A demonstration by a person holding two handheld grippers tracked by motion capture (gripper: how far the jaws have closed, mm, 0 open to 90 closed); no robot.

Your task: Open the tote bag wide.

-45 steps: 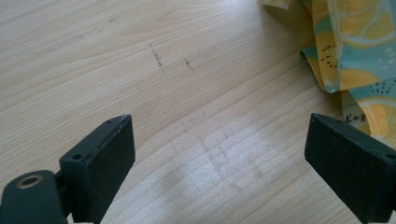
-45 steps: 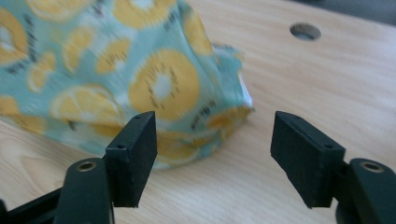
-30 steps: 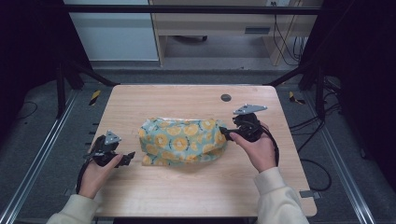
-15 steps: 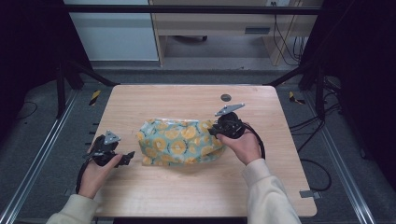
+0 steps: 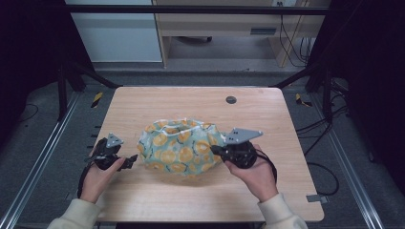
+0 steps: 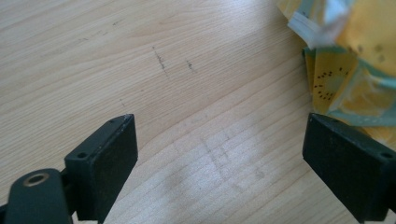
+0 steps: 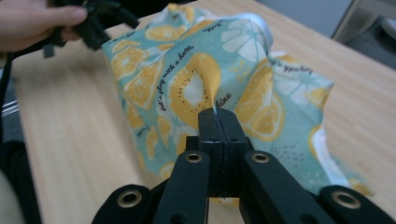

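Note:
A teal cloth printed with orange and lemon slices (image 5: 180, 147) lies bunched in the middle of the wooden table (image 5: 191, 105). My right gripper (image 5: 216, 149) is shut on the cloth's right side; in the right gripper view its jaws (image 7: 218, 117) pinch a fold of the cloth (image 7: 201, 84) and lift it off the table. My left gripper (image 5: 132, 161) rests at the cloth's left edge. In the left gripper view it (image 6: 219, 149) stands open over bare wood, with the cloth's corner (image 6: 345, 60) just beyond the right jaw.
A small round dark grommet (image 5: 231, 99) sits in the table top at the back right. Metal rails (image 5: 43, 157) run along both sides of the table. Cables (image 5: 329, 119) lie on the floor at the right.
My right gripper has moved left and toward the front edge, dragging the cloth's right side with it and bunching the cloth. The left gripper has stayed put.

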